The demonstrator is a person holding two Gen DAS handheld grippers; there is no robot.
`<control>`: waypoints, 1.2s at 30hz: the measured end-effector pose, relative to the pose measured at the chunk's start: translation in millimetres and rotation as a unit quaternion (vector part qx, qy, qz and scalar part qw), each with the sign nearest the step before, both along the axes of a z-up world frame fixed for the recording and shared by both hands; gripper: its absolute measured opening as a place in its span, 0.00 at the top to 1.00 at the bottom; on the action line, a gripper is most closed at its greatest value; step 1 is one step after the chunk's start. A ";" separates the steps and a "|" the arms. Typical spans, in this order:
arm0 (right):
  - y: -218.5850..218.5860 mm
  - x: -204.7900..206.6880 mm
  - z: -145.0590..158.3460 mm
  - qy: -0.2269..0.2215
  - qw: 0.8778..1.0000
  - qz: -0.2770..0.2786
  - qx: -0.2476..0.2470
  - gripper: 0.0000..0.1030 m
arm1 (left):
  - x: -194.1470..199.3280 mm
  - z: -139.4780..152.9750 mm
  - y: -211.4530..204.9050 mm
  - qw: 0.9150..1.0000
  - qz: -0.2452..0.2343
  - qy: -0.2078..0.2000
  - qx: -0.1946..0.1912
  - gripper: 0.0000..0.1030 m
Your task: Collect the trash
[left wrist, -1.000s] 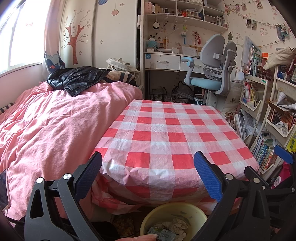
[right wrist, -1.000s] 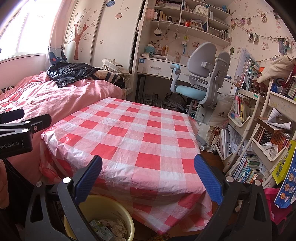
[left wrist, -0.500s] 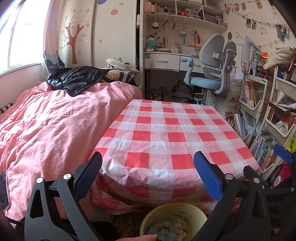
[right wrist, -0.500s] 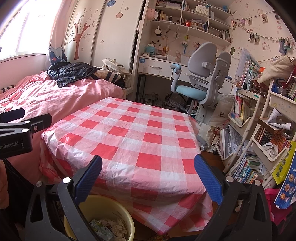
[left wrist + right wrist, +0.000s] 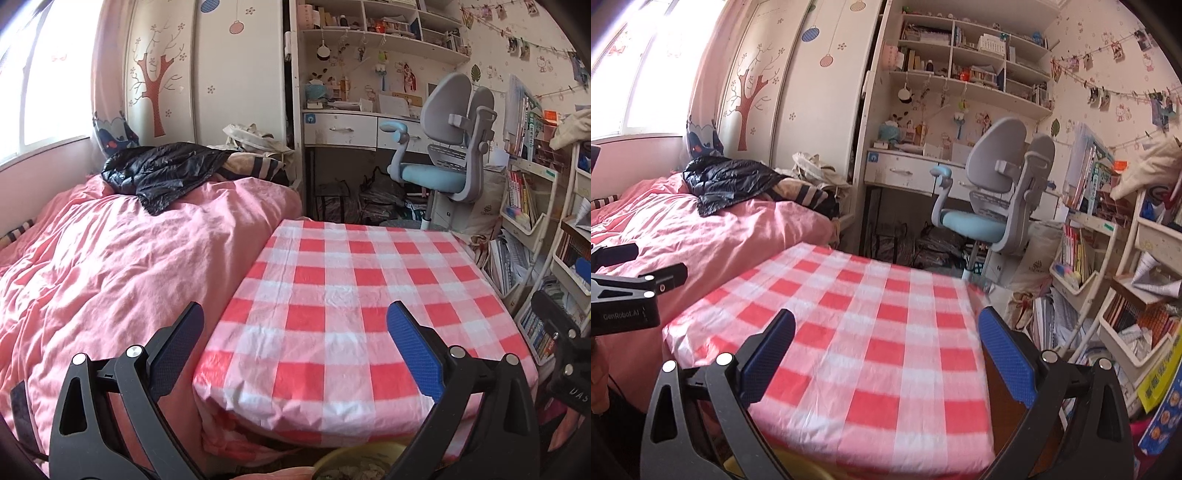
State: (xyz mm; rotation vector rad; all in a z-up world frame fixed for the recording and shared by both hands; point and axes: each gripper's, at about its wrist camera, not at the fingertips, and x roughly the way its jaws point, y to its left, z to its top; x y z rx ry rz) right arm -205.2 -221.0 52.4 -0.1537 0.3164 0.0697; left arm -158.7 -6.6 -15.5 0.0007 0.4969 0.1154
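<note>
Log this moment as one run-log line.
left gripper: open, empty | right gripper: open, empty | checked tablecloth: no trash seen | yellow bin: below table's near edge, rim visible

Left gripper [image 5: 295,332], right gripper [image 5: 886,332]: jaws spread, empty

Daylight enters from the overexposed window [image 5: 40,85] at upper left; fisheye curvature darkens all corners. Right wrist view shows motion blur across the checked bench [image 5: 871,332].

Bedroom furniture around a checked table

Red-and-white checked tablecloth [image 5: 354,295] near; pink duvet [image 5: 122,266] left with black jacket [image 5: 162,173]; grey-blue desk chair [image 5: 443,147] far.
</note>
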 end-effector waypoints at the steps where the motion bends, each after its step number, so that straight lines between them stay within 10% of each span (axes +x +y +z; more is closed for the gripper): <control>1: -1.8 7.4 3.4 -0.003 1.000 0.000 0.001 0.07 | 8.3 2.4 0.4 1.000 0.001 -0.001 0.000 0.07; 16: -13.3 89.3 19.4 -0.025 1.000 -0.007 0.014 0.07 | 115.3 32.6 -23.9 0.999 -0.018 -0.028 0.009 0.07; 36: -17.4 125.5 13.0 0.012 0.999 -0.014 0.029 0.07 | 148.9 15.3 -36.2 1.000 -0.029 -0.001 0.011 0.07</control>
